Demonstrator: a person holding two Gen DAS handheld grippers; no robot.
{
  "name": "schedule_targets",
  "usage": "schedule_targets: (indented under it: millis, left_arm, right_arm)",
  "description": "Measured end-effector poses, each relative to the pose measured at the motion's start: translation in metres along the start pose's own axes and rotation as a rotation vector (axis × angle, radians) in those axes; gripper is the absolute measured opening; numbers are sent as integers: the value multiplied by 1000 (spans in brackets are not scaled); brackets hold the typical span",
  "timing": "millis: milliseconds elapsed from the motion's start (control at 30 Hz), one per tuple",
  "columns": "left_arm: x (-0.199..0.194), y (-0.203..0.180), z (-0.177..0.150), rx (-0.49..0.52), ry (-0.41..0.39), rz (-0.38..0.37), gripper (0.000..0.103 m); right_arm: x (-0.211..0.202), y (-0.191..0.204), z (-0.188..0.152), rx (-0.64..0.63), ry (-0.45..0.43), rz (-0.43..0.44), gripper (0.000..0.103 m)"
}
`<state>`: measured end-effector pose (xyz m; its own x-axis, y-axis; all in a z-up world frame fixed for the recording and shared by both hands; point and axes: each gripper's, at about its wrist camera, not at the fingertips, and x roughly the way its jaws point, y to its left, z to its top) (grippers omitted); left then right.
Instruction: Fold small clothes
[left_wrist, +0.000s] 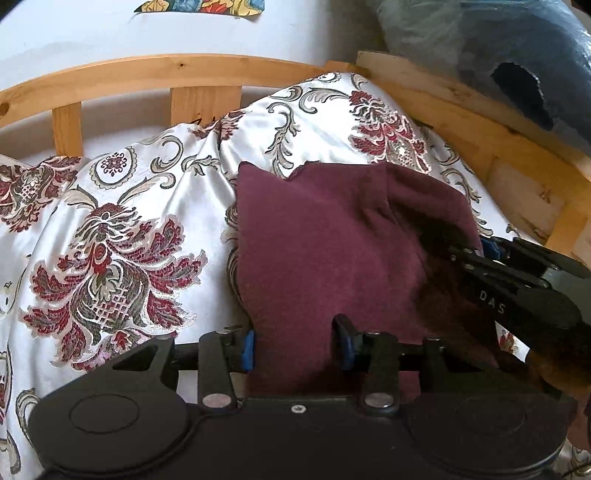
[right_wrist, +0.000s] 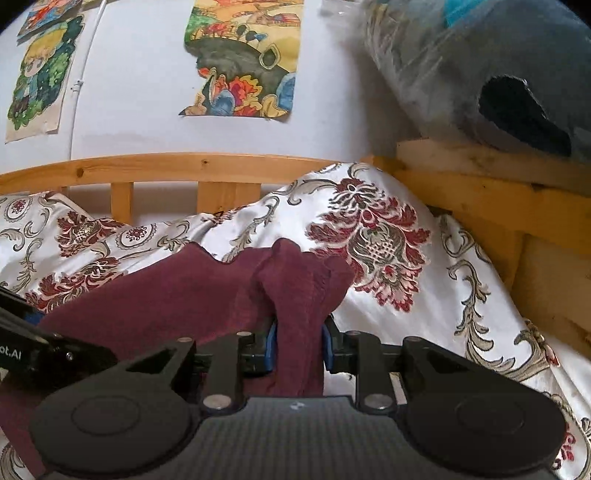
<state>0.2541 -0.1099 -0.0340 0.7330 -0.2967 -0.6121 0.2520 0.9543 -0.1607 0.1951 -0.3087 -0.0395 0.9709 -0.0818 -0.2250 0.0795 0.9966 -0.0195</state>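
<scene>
The maroon garment (left_wrist: 325, 236) lies on the floral bedspread (left_wrist: 110, 236), in front of the wooden bed rail (left_wrist: 147, 74). The left tool (left_wrist: 295, 347) stands partly open, with the garment's near edge passing between its blue-padded fingers; whether they press the cloth is not clear. The right tool (right_wrist: 298, 345) is closed on a bunched fold of the maroon garment (right_wrist: 207, 291), with the cloth rising in a ridge past its fingers toward the rail (right_wrist: 184, 166). In the left view the right tool (left_wrist: 476, 251) reaches in on the garment's right side, its tips under a raised flap.
</scene>
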Motion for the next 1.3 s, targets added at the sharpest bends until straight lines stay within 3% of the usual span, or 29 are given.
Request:
schedule_targets:
  millis: [300,467,600,633,733,900,1033,1167,1300]
  left_arm:
    - [2,-4,-1,-12,16,51,60]
    - [5,7,1,-93,41,80,80]
    - [7,14,1,-167,57,113,95]
    - [7,16,2,-185,59,127,97]
    - [3,22,3,-241,58,129,99]
    - [-11,29,1,-297,20,167,102]
    - [-30,35,-11,-326,-11,156,102]
    - [-43,34,-22,-295,-40,146,102]
    - [-46,30,-28,-227,-23,140,102]
  right_arm:
    - [2,-10,-7,89,29,-16,34]
    - [2,-16,-7,128,50,-34,52]
    - [-3,-21,-6,157,70,-82,83]
    - [-7,-22,-6,171,70,-92,90]
    - [-21,-23,-7,222,41,-92,100]
    - [-54,-9,-6,222,-37,-27,103]
    - [-71,12,-10,99,-4,46,103]
    - [-66,24,-18,7,76,-18,103]
    - [-65,20,-25,44,137,-67,103]
